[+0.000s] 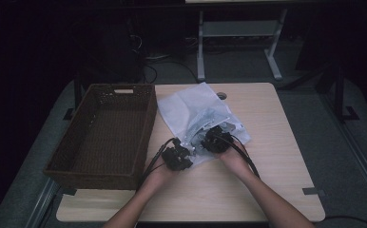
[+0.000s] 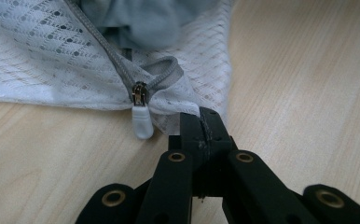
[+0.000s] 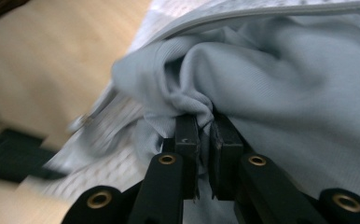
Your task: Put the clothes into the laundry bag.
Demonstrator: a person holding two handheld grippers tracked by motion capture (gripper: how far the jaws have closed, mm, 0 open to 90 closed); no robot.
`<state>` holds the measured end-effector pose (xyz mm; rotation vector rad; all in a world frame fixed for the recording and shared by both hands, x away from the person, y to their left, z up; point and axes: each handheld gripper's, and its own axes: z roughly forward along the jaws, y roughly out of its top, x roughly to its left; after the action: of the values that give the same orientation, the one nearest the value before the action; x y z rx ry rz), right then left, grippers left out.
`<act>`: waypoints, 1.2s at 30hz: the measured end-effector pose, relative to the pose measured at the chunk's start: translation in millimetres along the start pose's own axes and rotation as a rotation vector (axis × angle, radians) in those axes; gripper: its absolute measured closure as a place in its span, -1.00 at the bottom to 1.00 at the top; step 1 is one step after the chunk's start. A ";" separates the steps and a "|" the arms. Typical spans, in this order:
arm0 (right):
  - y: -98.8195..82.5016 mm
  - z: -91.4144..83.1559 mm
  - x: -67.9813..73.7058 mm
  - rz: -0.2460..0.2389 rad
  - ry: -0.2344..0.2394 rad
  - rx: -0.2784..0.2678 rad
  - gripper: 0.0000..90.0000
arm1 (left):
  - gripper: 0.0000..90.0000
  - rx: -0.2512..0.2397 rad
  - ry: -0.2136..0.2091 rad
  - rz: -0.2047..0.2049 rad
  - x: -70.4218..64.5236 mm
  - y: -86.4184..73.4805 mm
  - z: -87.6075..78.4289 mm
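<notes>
White mesh zip bag (image 1: 191,111) lies mid-worktop (image 1: 267,142), grey knit cloth (image 3: 280,79) bunched inside. Left tool (image 2: 201,122) pinches the bag's mesh edge beside the white zipper pull (image 2: 142,122); right tool (image 3: 205,125) clamps the cloth. Brown wicker basket (image 1: 105,135) sits left. No readable writing.

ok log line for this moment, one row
left gripper: shut on mesh bag corner | right gripper: shut on grey cloth | basket: left of bag
</notes>
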<state>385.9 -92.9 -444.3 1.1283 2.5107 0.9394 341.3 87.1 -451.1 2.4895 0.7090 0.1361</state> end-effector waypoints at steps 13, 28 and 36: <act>19.5 19.1 -20.8 0.072 -0.060 -0.037 0.75 | 0.99 -0.004 -0.006 -0.004 0.8 -0.1 0.3; -21.0 -58.9 -69.1 -0.012 -0.037 -0.106 0.04 | 0.99 -0.009 -0.006 -0.011 1.0 -0.3 0.4; -40.3 -59.0 -134.6 0.078 -0.098 -0.069 -0.05 | 0.99 -0.012 -0.009 -0.015 1.1 -0.7 0.4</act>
<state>426.9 -239.0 -431.3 1.2276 2.3542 0.9576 342.0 88.0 -451.9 2.4714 0.7207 0.1237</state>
